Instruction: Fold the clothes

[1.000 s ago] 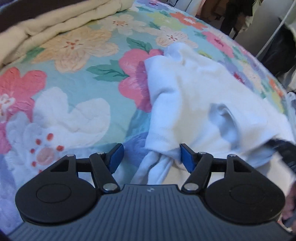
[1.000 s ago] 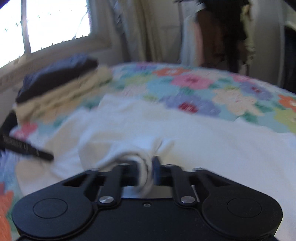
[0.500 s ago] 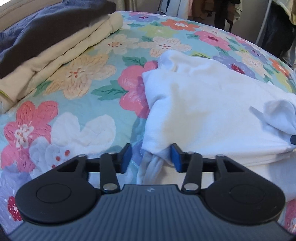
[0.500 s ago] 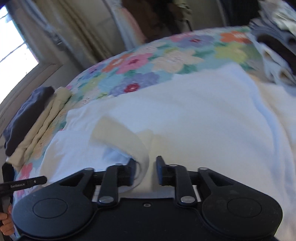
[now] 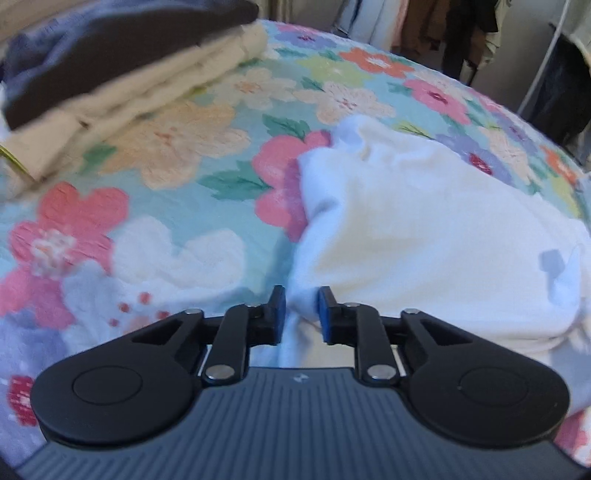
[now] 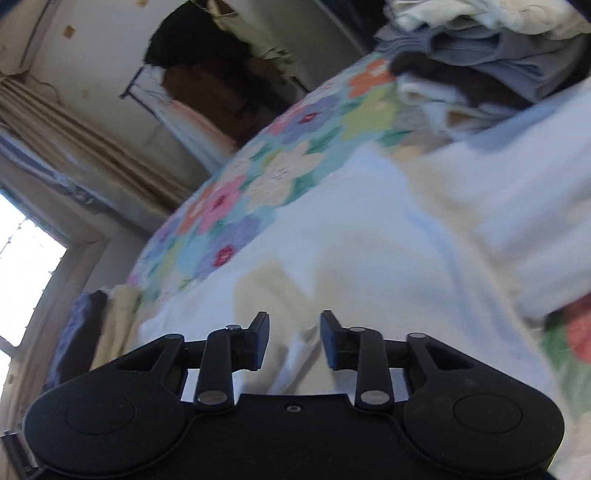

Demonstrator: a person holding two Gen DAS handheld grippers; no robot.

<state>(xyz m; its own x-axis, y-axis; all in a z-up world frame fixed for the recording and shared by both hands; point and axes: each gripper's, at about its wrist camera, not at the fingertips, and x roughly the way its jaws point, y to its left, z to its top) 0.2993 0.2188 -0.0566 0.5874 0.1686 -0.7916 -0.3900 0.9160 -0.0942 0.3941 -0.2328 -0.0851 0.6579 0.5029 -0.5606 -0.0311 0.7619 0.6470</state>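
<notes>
A white garment (image 5: pixel 424 229) lies partly folded on the floral bedspread (image 5: pixel 166 206). My left gripper (image 5: pixel 300 314) is closed on a bunched corner of it at its near left edge, with cloth squeezed between the blue pads. In the right wrist view the same white garment (image 6: pixel 388 266) spreads under my right gripper (image 6: pixel 293 338), whose jaws stand apart with nothing held between them.
A stack of folded cream and dark clothes (image 5: pixel 122 62) sits at the bed's far left, also in the right wrist view (image 6: pixel 92 332). A pile of unfolded clothes (image 6: pixel 480 55) lies at the right. Hanging clothes (image 5: pixel 461 33) and a wall stand behind the bed.
My left jaws narrowed onto the garment's corner. My right gripper let go of the cloth it held, opened, and swung to the right and tilted.
</notes>
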